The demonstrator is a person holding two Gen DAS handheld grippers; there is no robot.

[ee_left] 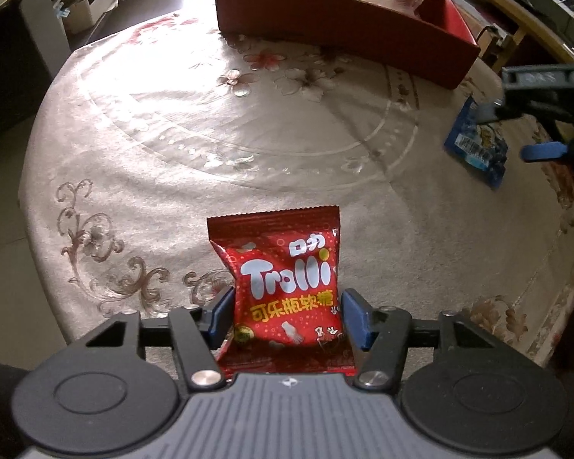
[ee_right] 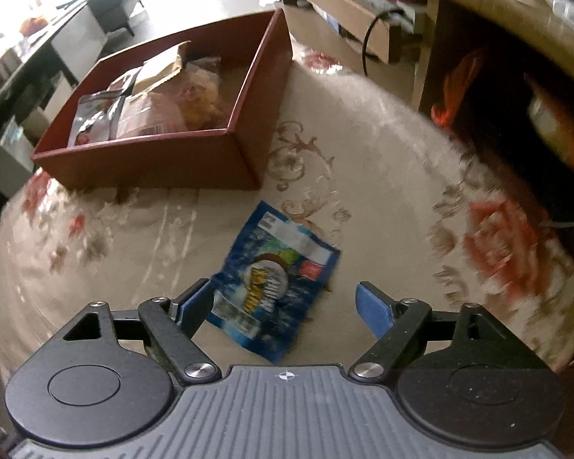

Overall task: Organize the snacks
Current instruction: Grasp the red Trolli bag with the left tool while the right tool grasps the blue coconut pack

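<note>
Our left tool (ee_left: 287, 315) is clenched on the red Trolli packet (ee_left: 283, 287) near the surface's (ee_left: 210, 145) front edge. Our right tool (ee_right: 283, 306) is released above the blue packet (ee_right: 271, 287). The red box (ee_right: 153, 160), with snacks inside, sits toward the far edge.

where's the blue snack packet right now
The flat blue foil snack packet lies on the floral tablecloth, low in the right wrist view between the open right gripper fingers, nearer than the red cardboard box.

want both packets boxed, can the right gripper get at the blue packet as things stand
Probably yes: the right gripper stands open over the blue packet, which lies flat on the tablecloth with nothing on it.
</note>
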